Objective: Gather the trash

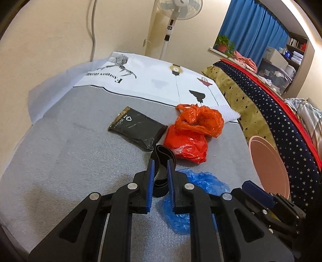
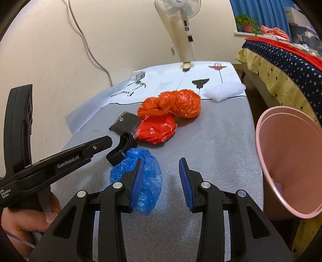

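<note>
A table with a grey woven cloth (image 1: 70, 161) has bits of trash lying on it; at the far end of the table lies a white sheet with black drawings and letters (image 1: 149, 80). In the middle sits a crumpled orange plastic bag (image 1: 199, 121), and a shiny red plastic bag (image 1: 187, 145) touches its near side; a flat black packet with a gold edge (image 1: 136, 129) lies just beside the red bag, on its left in the left wrist view. A curled black strap (image 2: 122, 147) lies nearer still, and a crumpled blue plastic bag (image 2: 138, 177) touches its near end; a bumpy white foam net (image 2: 225, 90) sits at the far right edge of the cloth, near the orange bag.

The left gripper (image 1: 161, 171) has its blue pads close together with only a narrow gap; the black strap shows in that gap, but I cannot tell if the pads are pinching it or just hanging over it. In the right wrist view a hand (image 2: 26, 219) holds this gripper from the left side.

The right gripper (image 2: 162, 175) has its jaws partly apart, and nothing is held between them; its left finger is over the blue bag, and only grey cloth shows in the gap.

A round pink plastic bin (image 2: 289, 161) is tipped on its side at the right edge of the table, with its open mouth facing the trash; beside it is a bed with a dark blue starry cover (image 1: 281, 125). A white standing fan (image 2: 181, 12) is by the cream wall behind the table.
</note>
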A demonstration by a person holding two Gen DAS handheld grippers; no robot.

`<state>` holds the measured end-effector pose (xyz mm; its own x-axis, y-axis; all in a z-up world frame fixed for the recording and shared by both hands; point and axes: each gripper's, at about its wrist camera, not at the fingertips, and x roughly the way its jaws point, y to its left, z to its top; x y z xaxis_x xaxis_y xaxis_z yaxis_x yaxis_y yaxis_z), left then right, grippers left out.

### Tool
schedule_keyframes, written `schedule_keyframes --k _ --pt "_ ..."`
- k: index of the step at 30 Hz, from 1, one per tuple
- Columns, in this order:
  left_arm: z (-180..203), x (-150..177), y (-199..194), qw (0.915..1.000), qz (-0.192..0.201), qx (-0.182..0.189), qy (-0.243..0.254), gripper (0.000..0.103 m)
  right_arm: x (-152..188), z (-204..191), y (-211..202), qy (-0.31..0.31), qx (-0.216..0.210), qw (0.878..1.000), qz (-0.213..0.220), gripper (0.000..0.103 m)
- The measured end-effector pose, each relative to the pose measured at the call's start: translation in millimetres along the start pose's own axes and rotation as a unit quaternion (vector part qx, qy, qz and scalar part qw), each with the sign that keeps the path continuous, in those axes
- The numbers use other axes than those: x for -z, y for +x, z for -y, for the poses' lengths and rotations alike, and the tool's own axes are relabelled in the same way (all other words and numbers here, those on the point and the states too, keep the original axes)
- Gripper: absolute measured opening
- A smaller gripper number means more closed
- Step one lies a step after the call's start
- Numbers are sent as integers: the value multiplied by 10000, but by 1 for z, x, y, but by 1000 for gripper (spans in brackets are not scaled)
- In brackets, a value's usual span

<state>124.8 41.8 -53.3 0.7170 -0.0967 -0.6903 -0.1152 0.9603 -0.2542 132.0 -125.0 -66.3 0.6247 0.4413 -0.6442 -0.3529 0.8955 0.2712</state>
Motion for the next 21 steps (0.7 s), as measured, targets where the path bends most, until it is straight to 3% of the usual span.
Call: schedule_keyframes --k 9,16,21 --pt "-1 2 14 9997 -241 -99 10 13 5 0 16 -22 -48 9995 -327 36" --pt "-1 4 19 9994 -339 -87 33 13 8 -1 20 -77 -100 9989 -443 8" --pt "-1 1 15 9996 -254 -62 50 3 7 -1 13 -155 -7 9993 -330 2"
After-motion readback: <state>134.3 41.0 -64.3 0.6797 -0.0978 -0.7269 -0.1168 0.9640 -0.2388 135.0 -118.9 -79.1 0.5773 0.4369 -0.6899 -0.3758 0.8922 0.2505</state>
